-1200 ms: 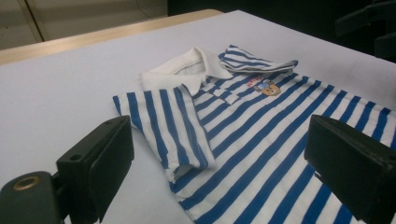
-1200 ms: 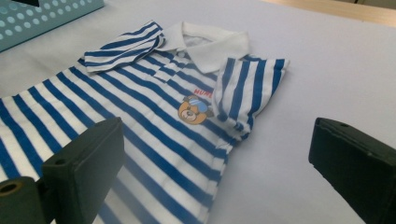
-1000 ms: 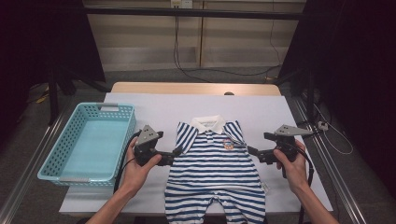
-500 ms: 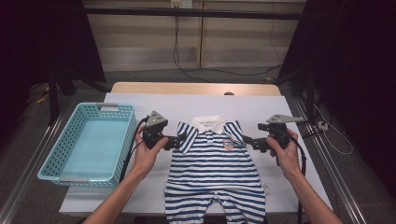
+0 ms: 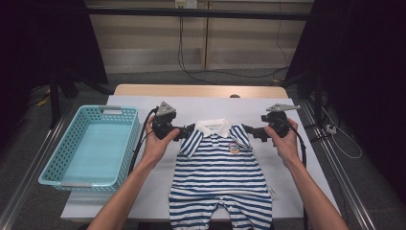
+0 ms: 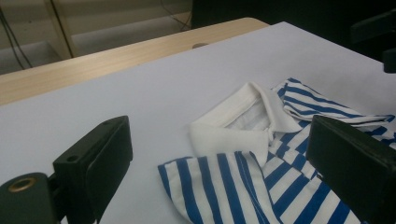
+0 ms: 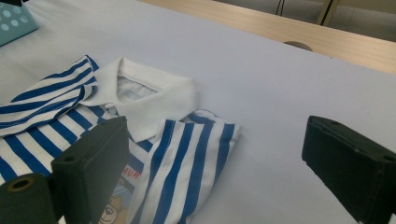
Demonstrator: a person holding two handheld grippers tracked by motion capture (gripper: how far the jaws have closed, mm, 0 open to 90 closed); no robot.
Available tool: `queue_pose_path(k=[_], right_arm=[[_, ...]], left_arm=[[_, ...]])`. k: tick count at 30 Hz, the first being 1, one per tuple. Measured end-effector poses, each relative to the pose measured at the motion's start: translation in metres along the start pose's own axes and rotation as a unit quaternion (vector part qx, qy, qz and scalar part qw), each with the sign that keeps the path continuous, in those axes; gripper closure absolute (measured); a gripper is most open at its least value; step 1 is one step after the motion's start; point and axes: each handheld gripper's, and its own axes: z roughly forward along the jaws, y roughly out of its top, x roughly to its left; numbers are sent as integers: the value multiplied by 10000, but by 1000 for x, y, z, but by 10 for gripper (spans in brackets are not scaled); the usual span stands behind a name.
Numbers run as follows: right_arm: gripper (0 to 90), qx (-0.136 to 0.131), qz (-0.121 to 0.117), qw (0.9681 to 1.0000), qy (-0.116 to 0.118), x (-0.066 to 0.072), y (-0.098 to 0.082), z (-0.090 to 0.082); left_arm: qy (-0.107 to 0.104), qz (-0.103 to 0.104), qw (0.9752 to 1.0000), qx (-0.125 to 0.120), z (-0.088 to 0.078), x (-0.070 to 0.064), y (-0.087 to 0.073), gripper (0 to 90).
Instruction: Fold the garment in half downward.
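A blue-and-white striped baby romper (image 5: 222, 172) with a white collar (image 5: 214, 127) lies flat on the white table cover (image 5: 143, 191), both short sleeves folded inward. My left gripper (image 5: 186, 132) is open at the romper's left shoulder, and in the left gripper view its jaws (image 6: 219, 140) stand wide on either side of the folded sleeve (image 6: 210, 186) and collar (image 6: 243, 121). My right gripper (image 5: 251, 131) is open at the right shoulder, its jaws (image 7: 215, 140) spread around the other folded sleeve (image 7: 187, 158). Neither gripper holds the cloth.
A light blue plastic basket (image 5: 62, 143) stands at the table's left, and its corner (image 7: 14, 21) appears in the right gripper view. Bare wooden tabletop (image 5: 201, 90) runs along the far edge. Cables trail from both grippers.
Both grippers have moved away from the person and slightly inward, from beside the romper's chest up to its shoulders by the collar. The romper has not moved.
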Motion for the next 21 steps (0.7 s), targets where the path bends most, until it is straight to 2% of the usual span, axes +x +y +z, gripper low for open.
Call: queue_pose_path(k=[2, 7, 8, 9, 10, 11, 15, 17, 18, 19, 20, 21], right_arm=[[70, 42, 9, 10000, 27, -3, 1, 4], [94, 71, 50, 10000, 43, -6, 1, 14], [96, 93, 72, 9999, 54, -7, 1, 16], [103, 100, 57, 9999, 37, -8, 1, 17], [106, 121, 58, 9999, 39, -9, 1, 19], [111, 146, 61, 9999, 39, -10, 2, 21], [184, 160, 109, 9998, 26, -14, 3, 27], [225, 241, 101, 9996, 44, -17, 2, 33], [258, 302, 114, 9995, 43, -17, 1, 36], [290, 386, 105, 9992, 57, -18, 0, 39], [318, 458, 98, 9989, 91, -19, -2, 42], [332, 526, 89, 9985, 84, -19, -3, 45]], left_arm=[[63, -39, 10000, 56, 3, 2, 0, 71], [65, -51, 9999, 117, 12, 9, -5, 70], [92, 129, 9995, 279, 13, 12, -6, 69], [103, 130, 9994, 307, 14, 14, -6, 69], [105, -104, 9997, 171, 18, 12, -8, 69], [139, 49, 9994, 298, 19, 15, -8, 70], [231, 90, 9988, 433, 26, 20, -10, 64], [247, -55, 9988, 419, 30, 21, -12, 70], [221, 12, 9985, 511, 31, 24, -13, 72], [234, -154, 9986, 452, 33, 24, -15, 83], [215, -55, 9978, 617, 33, 27, -16, 97], [210, -8, 9975, 675, 34, 29, -18, 107]])
